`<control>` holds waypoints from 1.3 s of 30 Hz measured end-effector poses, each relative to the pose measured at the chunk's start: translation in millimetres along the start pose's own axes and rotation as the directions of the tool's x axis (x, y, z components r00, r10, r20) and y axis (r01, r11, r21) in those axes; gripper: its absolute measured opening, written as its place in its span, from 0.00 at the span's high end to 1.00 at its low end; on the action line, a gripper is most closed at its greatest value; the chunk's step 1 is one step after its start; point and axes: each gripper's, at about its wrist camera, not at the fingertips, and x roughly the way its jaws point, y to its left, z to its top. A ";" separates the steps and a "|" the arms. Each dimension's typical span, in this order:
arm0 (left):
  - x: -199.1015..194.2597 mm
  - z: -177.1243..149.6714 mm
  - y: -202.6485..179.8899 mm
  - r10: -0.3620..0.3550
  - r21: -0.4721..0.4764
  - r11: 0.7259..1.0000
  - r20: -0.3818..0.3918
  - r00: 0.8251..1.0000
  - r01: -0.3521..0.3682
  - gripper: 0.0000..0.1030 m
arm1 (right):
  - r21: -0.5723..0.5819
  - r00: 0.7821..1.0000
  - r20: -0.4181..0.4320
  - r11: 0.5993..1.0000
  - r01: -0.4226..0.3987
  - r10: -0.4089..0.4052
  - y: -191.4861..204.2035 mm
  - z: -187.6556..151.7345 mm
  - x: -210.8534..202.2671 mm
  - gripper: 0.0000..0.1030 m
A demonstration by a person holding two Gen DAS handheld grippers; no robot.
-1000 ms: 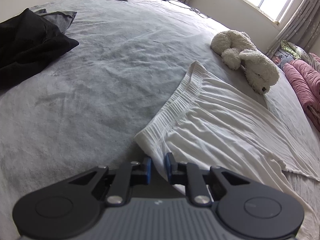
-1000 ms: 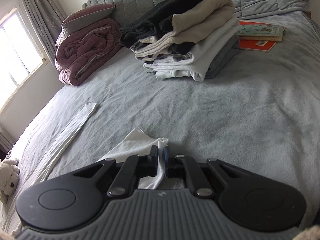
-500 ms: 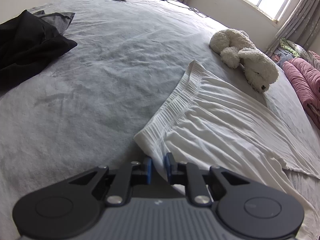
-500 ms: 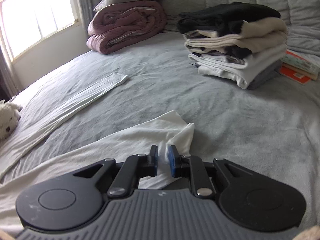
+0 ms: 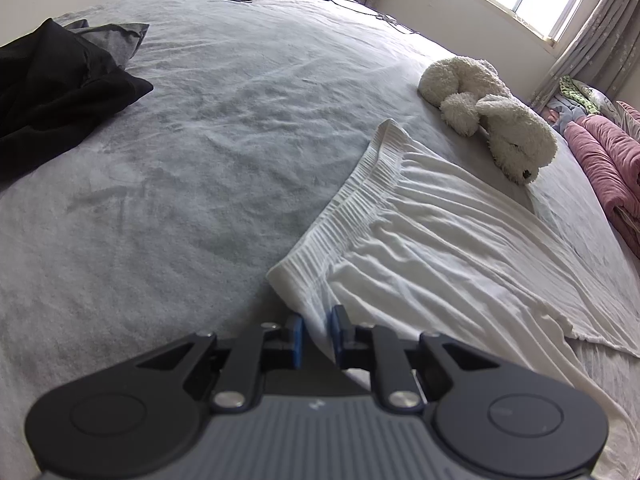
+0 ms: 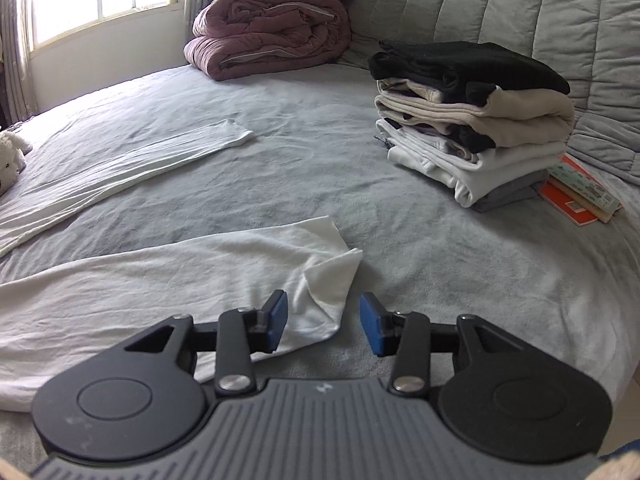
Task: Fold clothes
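White trousers (image 5: 420, 248) lie spread on the grey bed (image 5: 200, 160), their ribbed waistband towards me in the left wrist view. My left gripper (image 5: 317, 332) is shut on the near corner of the waistband, with white cloth pinched between its blue pads. In the right wrist view the near trouser leg (image 6: 160, 280) lies flat, its end folded over beside my right gripper (image 6: 323, 322). That gripper's jaws are opening; the leg end sits between them, and neither pad presses on it. The other leg (image 6: 120, 168) stretches off to the left.
A stack of folded clothes (image 6: 472, 120) stands at the right by the headboard, with books (image 6: 580, 196) beside it. A pink duvet (image 6: 268, 28) lies at the back. A white plush toy (image 5: 488, 116) sits past the waistband, and black clothes (image 5: 52, 92) lie far left.
The right gripper rolled level and opened its jaws, letting go of the trouser leg end, which now rests on the bed. The left gripper has kept still.
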 end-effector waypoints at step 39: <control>-1.1 1.7 5.1 -0.027 -0.029 0.999 0.031 0.999 0.028 0.98 | 0.571 0.998 0.011 0.819 -0.052 0.056 -70.2 -8.5 8.1 0.96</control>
